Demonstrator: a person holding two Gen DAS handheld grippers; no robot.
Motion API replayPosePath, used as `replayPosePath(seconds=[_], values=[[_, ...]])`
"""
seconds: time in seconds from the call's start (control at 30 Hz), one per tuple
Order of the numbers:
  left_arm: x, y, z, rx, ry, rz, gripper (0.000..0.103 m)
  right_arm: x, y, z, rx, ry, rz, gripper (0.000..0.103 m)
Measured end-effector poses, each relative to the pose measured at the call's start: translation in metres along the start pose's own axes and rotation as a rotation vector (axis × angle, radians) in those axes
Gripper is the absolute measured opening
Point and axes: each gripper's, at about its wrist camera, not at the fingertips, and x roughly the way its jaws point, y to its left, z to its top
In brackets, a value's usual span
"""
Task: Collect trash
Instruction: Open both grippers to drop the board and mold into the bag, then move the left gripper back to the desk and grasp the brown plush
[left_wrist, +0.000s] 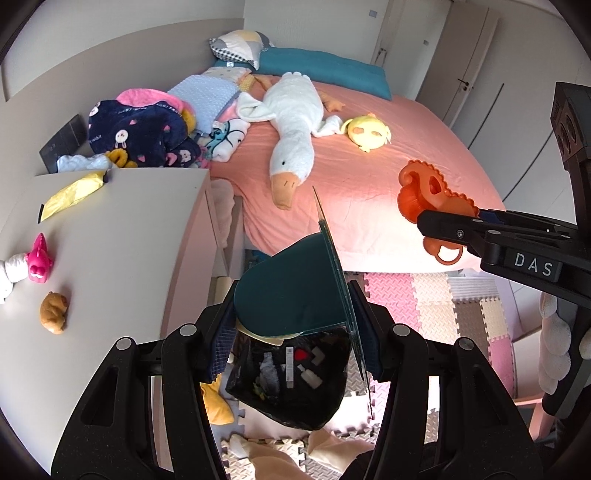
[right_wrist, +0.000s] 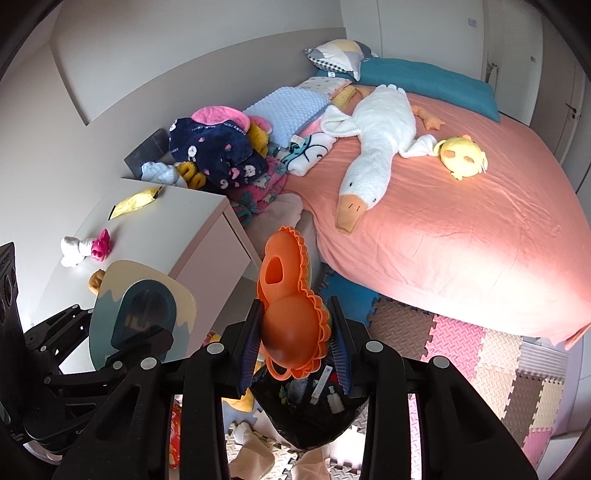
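Observation:
My left gripper (left_wrist: 295, 334) is shut on a dark teal hooded dustpan (left_wrist: 291, 288), whose cream-edged front (right_wrist: 140, 306) shows in the right wrist view. My right gripper (right_wrist: 295, 345) is shut on an orange scalloped plastic tool (right_wrist: 291, 317) with a small ring at its base. From the left wrist view the orange tool (left_wrist: 424, 192) hangs over the bed's edge at the right. Under both grippers a black trash bag (left_wrist: 295, 384) (right_wrist: 314, 410) lies open on the floor with scraps inside. A crumpled yellow wrapper (left_wrist: 72, 195) (right_wrist: 135, 201) lies on the far part of the white cabinet.
The white cabinet (left_wrist: 122, 240) at the left also carries a pink toy (left_wrist: 38, 260) and a brown toy (left_wrist: 54, 312). The bed with a pink sheet (right_wrist: 461, 240) holds a goose plush (right_wrist: 373, 147), a yellow plush and piled clothes. Foam mats (right_wrist: 480, 354) cover the floor.

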Motion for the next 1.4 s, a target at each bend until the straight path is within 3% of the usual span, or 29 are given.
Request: replayPosePath(seconds=[0.03,0.1,0.13,0.17,0.47,1.4], values=[[0.0,0.0,0.0,0.004,-0.003,-0.011,0.056,0.001,-0.003,0.0,0.016,0.011,0.009,0.037],[-0.003,0.0,-0.001,0.002,-0.019,0.012,0.078,-0.001,-0.013,0.0,0.072,0.002,0.009,0.058],[-0.005,0.001,-0.001,0.003,-0.034,0.035,0.091,-0.005,-0.018,0.0,0.099,-0.021,-0.01,0.074],[-0.009,0.002,-0.002,0.006,-0.053,0.059,0.092,-0.009,-0.021,0.001,0.117,-0.048,-0.033,0.078],[-0.015,0.026,-0.003,-0.045,-0.054,0.096,0.093,-0.012,-0.019,0.007,0.123,-0.09,-0.033,0.078],[-0.044,0.113,-0.037,-0.193,-0.065,0.213,0.093,0.024,0.081,0.016,-0.026,-0.058,0.049,0.078]])
